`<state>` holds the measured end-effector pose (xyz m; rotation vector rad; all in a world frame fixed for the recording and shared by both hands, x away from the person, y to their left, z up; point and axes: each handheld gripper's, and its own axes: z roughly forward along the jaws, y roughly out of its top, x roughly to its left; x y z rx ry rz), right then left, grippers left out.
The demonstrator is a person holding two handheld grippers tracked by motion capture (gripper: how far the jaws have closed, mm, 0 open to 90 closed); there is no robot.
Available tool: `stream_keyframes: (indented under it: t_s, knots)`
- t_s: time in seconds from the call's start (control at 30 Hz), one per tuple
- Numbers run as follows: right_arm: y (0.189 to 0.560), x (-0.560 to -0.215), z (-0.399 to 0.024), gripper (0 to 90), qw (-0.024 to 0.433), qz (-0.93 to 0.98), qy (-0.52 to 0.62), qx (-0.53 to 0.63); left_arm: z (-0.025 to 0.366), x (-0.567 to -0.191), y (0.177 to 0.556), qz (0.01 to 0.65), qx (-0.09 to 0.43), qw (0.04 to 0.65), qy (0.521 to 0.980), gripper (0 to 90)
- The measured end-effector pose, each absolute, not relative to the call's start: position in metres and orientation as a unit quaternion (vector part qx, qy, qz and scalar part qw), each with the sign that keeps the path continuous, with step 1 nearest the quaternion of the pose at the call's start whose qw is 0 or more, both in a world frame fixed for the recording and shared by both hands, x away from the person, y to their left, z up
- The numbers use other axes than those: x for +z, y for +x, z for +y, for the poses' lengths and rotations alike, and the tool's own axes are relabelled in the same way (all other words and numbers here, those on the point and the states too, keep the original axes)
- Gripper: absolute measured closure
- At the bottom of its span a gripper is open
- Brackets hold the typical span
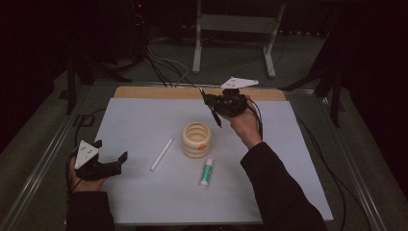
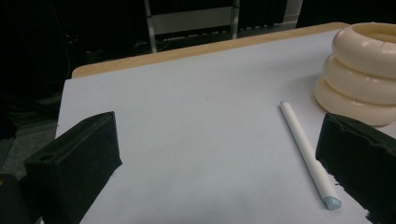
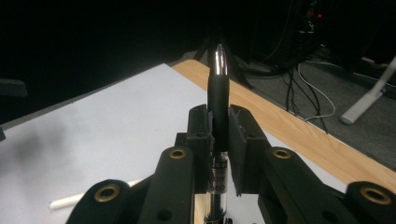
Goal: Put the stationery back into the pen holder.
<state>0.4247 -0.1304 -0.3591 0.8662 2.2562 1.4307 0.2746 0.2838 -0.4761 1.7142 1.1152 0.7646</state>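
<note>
Black pen (image 3: 218,100) sits clamped in my right claw (image 1: 215,107) above the cream holder (image 1: 196,139), while my left claw (image 1: 111,161) rests spread apart.

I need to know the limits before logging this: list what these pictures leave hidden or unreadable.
- Pen in the right gripper: its lower end runs behind the jaws in the right gripper view.
- Glue stick: label too small to read in the high view.
- Cream ring holder: cut off by the frame edge in the left gripper view.
- White pen: partly behind a jaw there.
</note>
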Motion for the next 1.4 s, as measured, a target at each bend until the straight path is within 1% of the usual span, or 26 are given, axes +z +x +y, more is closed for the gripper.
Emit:
stream_keyframes:
  t_s: [0.5,0.83,1.23,1.4]
  knots:
    - [0.423,-0.368,-0.105,80.2,0.152,0.789,0.301,0.513,0.284,-0.475,0.275,0.450,0.304,0.463,0.701,0.1]
    - [0.419,-0.380,-0.086,80.2,0.153,0.792,0.297,0.511,0.285,-0.475,0.275,0.456,0.305,0.461,0.697,0.1]
    - [0.417,-0.399,-0.078,80.0,0.141,0.793,0.305,0.508,0.286,-0.475,0.275,0.459,0.309,0.459,0.695,0.1]
    - [0.416,-0.407,-0.080,80.0,0.144,0.795,0.310,0.502,0.285,-0.475,0.275,0.458,0.309,0.458,0.696,0.1]
